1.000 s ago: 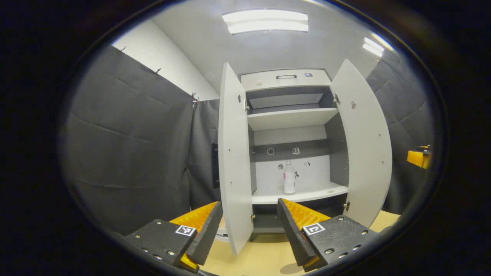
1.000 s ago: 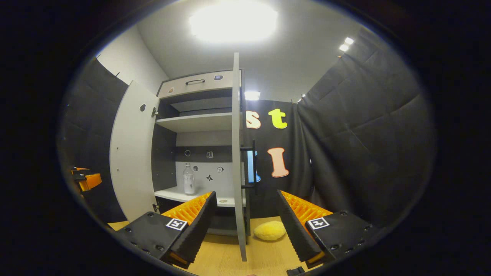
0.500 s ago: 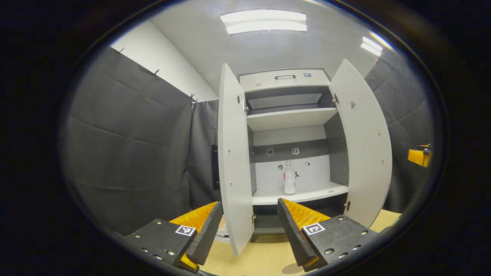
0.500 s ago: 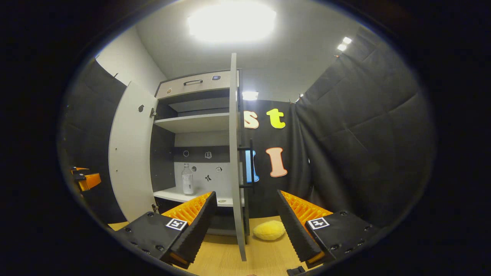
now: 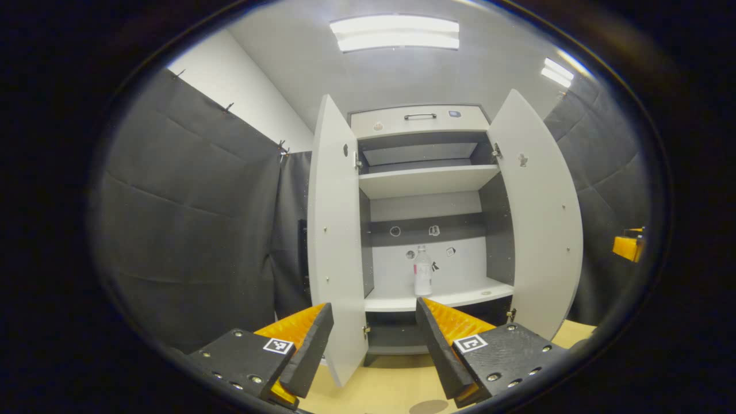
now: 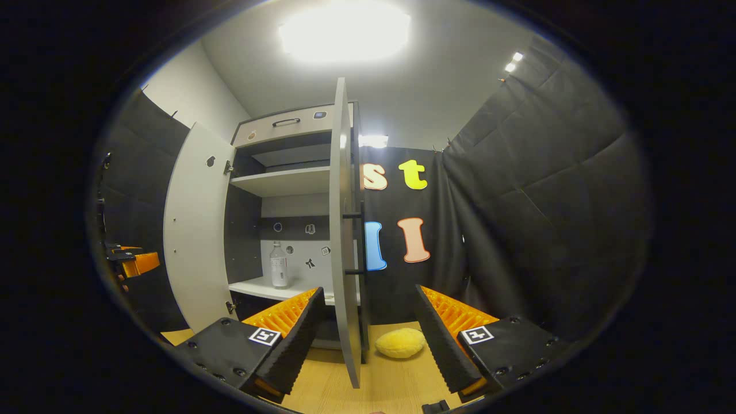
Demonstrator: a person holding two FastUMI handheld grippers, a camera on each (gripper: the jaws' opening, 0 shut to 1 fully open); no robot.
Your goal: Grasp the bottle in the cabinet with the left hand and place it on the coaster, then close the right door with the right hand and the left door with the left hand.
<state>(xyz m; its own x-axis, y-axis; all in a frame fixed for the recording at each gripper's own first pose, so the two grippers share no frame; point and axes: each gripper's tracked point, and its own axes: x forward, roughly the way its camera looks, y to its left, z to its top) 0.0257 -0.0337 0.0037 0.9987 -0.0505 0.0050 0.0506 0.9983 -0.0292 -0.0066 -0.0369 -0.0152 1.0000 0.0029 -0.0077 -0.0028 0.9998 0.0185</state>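
Observation:
A clear bottle with a white label stands upright on the lower shelf of the white cabinet. Both cabinet doors stand wide open: the left door and the right door. My left gripper is open and holds nothing, well in front of the cabinet, with the bottle just above its right finger. A dark round patch lies on the wooden table below it. In the right gripper view the bottle shows past the edge-on right door. My right gripper is open and holds nothing.
A yellow soft lump lies on the table right of the right door. The upper shelf is bare. The other gripper's orange part shows far right; the left one shows far left.
The cabinet has slid a little left in both views, so both grippers have shifted or turned slightly right. Both stay open and the bottle has not moved.

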